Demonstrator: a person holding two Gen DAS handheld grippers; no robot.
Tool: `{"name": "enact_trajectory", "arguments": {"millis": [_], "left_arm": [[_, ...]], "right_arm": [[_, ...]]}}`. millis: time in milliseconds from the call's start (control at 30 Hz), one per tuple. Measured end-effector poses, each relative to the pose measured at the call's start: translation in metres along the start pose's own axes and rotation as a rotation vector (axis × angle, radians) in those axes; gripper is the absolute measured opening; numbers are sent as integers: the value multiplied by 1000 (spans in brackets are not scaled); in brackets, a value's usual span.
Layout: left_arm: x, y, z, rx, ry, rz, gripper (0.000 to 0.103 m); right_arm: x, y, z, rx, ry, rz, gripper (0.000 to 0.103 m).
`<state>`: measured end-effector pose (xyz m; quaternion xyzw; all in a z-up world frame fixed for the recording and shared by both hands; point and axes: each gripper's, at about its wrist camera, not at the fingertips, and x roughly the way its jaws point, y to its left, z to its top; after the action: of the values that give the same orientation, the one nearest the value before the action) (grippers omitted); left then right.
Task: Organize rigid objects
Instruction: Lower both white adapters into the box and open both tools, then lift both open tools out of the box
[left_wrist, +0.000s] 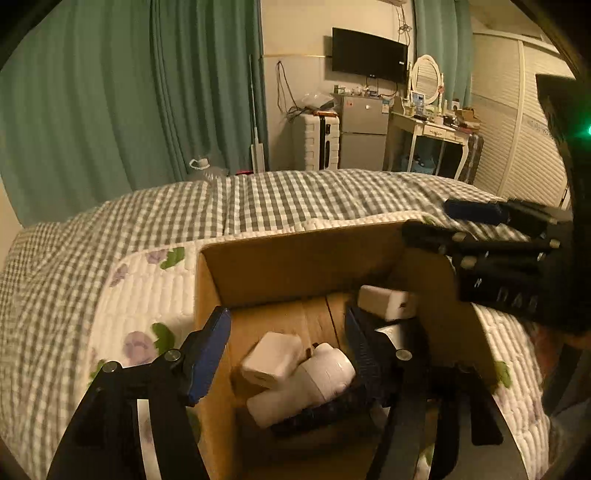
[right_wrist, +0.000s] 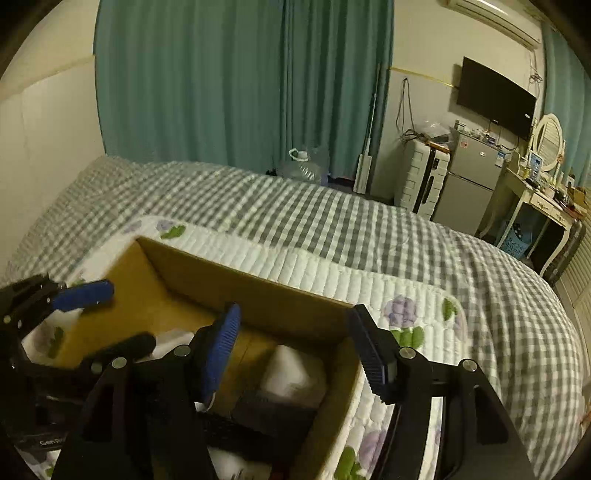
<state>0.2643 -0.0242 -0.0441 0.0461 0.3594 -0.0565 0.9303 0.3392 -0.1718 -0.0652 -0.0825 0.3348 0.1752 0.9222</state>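
An open cardboard box (left_wrist: 295, 266) sits on the bed and holds a white charger block (left_wrist: 271, 360), a white bottle (left_wrist: 325, 373), another white block (left_wrist: 388, 301) and a dark flat object (left_wrist: 321, 413). My left gripper (left_wrist: 288, 350) is open and empty above the box's near end. My right gripper (right_wrist: 295, 350) is open and empty over the box (right_wrist: 258, 295), above a white block (right_wrist: 291, 369) and a dark object (right_wrist: 273, 410). The right gripper (left_wrist: 461, 221) shows at the box's far right corner in the left wrist view. The left gripper (right_wrist: 99, 317) shows at the left in the right wrist view.
The bed has a grey checked cover (left_wrist: 295, 195) and a white floral quilt (left_wrist: 147, 295) under the box. Green curtains (left_wrist: 129, 92), a suitcase (left_wrist: 317, 140), a small fridge (left_wrist: 364, 129), a dressing table (left_wrist: 432, 129) and a wall TV (left_wrist: 369, 55) stand beyond the bed.
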Motion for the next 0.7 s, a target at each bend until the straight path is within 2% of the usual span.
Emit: {"name": "enact_trajectory", "arguments": {"millis": [67, 100, 233, 300, 400, 500, 600, 700], "left_arm": [[-26, 0, 0, -8, -7, -3, 69], [-36, -1, 0, -10, -12, -4, 76], [-92, -5, -8, -6, -62, 14, 82], [-122, -9, -13, -6, -83, 43, 91], [-159, -12, -23, -16, -119, 57, 92], [-184, -15, -36, -33, -129, 78, 100], [-195, -20, -52, -39, -138, 89, 100], [-188, -23, -71, -83, -106, 74, 100]], "right_arm": [[-20, 1, 4, -14, -3, -25, 61], [-34, 2, 6, -25, -7, -27, 62], [-102, 8, 6, -58, -34, -60, 74], [-136, 12, 0, -60, -51, -83, 82], [-176, 17, -11, -67, -50, -100, 87], [-211, 21, -28, -53, -60, -106, 94], [-234, 30, -51, -60, -50, -108, 94], [-241, 35, -73, -53, -33, -97, 94]]}}
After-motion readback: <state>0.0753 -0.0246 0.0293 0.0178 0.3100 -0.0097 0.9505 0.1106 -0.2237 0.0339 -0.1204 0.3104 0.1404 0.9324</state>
